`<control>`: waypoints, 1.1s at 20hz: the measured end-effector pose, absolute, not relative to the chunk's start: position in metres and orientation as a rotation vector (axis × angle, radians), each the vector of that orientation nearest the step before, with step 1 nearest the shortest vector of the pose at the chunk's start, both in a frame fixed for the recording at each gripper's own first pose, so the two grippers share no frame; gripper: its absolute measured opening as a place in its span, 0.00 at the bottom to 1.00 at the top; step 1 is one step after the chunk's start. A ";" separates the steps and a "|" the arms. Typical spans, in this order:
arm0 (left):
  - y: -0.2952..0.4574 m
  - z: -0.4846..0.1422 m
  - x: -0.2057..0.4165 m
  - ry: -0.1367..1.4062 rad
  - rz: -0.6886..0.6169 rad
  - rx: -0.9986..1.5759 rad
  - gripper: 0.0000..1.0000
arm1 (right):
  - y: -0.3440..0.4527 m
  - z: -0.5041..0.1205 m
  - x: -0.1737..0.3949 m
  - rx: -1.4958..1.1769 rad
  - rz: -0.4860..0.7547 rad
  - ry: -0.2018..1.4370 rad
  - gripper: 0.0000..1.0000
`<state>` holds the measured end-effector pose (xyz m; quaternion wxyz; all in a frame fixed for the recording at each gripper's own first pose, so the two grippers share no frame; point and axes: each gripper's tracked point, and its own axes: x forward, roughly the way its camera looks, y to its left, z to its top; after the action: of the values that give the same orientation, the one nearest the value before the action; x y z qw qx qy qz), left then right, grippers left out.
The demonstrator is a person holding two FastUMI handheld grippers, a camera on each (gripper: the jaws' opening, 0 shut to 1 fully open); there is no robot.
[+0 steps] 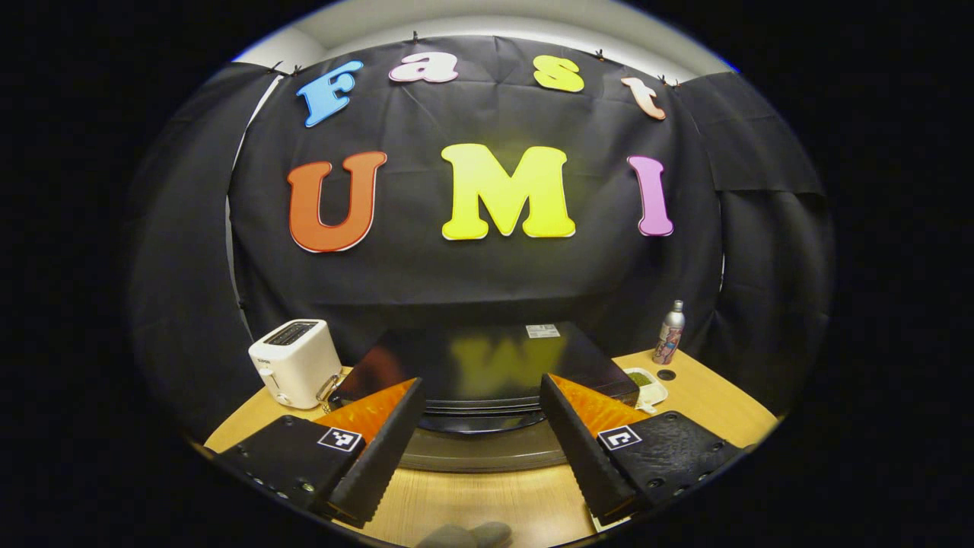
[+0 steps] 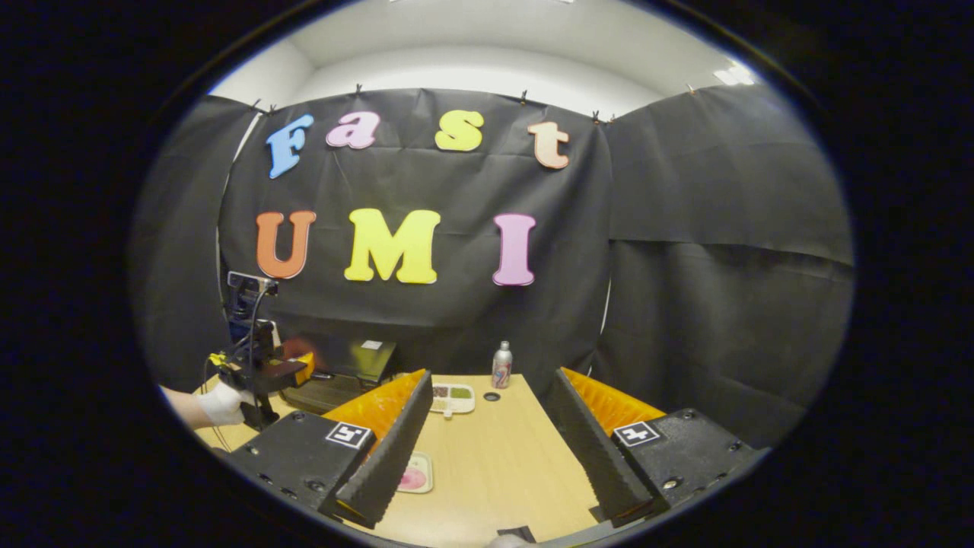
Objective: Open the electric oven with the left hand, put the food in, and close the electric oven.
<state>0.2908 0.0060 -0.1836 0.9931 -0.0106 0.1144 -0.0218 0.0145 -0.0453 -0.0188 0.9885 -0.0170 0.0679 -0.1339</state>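
So the left gripper [image 1: 481,438] hangs with its jaws spread wide, empty, pointing straight at the black electric oven [image 1: 487,373] that sits toward the back edge of the wooden bench [image 1: 487,502], door looks shut. White toaster [image 1: 295,363] just off the oven's left side, a small divided tray [image 1: 647,384] and a silver bottle [image 1: 670,332] off its right. The right gripper [image 2: 487,445] is spread open too, nothing in it, over the bench's right part, with a pink-topped plate [image 2: 415,476] by its left finger.
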 end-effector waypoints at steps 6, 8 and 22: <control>0.008 -0.230 0.321 0.325 -0.049 0.003 0.96 | -0.051 -0.029 -0.001 -0.027 -0.310 0.170 0.96; 0.007 -0.225 0.321 0.318 -0.059 -0.013 0.96 | -0.049 -0.029 -0.004 -0.029 -0.311 0.170 0.96; 0.005 -0.247 0.242 0.383 -0.085 -0.030 0.97 | -0.027 -0.034 -0.011 -0.017 -0.236 0.174 0.96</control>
<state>0.2424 0.0046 -0.2475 0.9807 -0.0149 0.1901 -0.0421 -0.0108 -0.0265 -0.0343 0.9893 -0.0084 0.0867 -0.1174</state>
